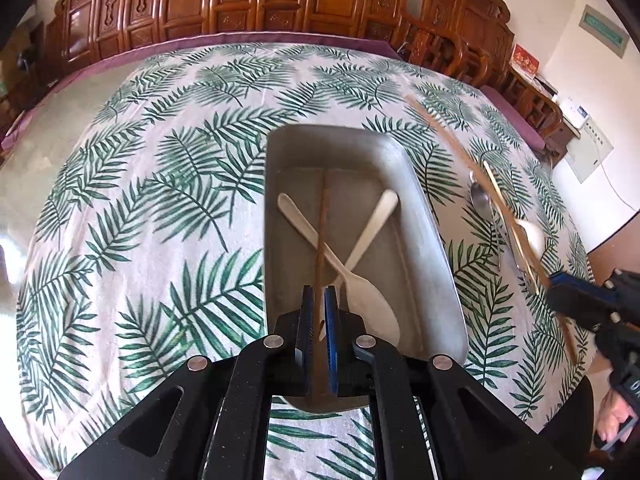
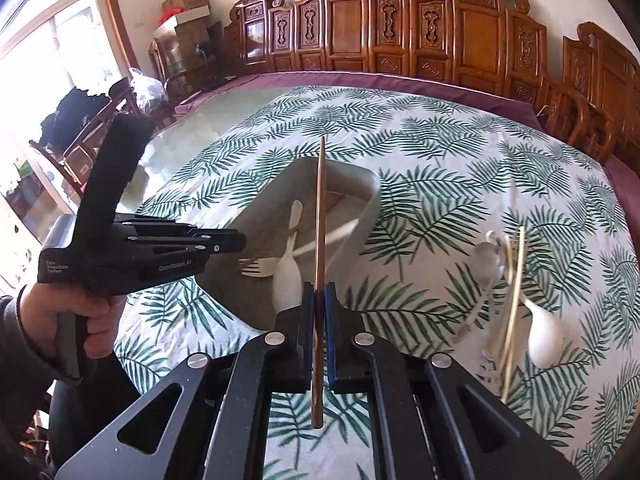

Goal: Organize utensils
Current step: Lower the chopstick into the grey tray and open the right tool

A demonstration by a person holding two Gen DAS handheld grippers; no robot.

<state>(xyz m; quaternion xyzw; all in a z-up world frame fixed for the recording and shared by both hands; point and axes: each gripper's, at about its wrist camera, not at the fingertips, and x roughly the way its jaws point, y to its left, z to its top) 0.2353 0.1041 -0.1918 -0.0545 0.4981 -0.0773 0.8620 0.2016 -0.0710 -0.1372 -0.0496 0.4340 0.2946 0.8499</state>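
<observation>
Wooden chopstick [image 1: 321, 236] pinched in left claw [image 1: 319, 300], another chopstick [image 2: 320, 216] in right claw [image 2: 319, 300]; thin grips may slip, missing tray [image 1: 420, 216].

Table is covered by a white cloth printed with green palm leaves [image 1: 168, 184], edged by a purple underlay [image 2: 360, 78]. Carved brown wooden chairs [image 2: 400, 24] are lined up along the far side. Cardboard boxes [image 2: 186, 4] are stacked by the bright window [image 2: 44, 40]; a white wall box [image 1: 588, 148] is mounted at right.
</observation>
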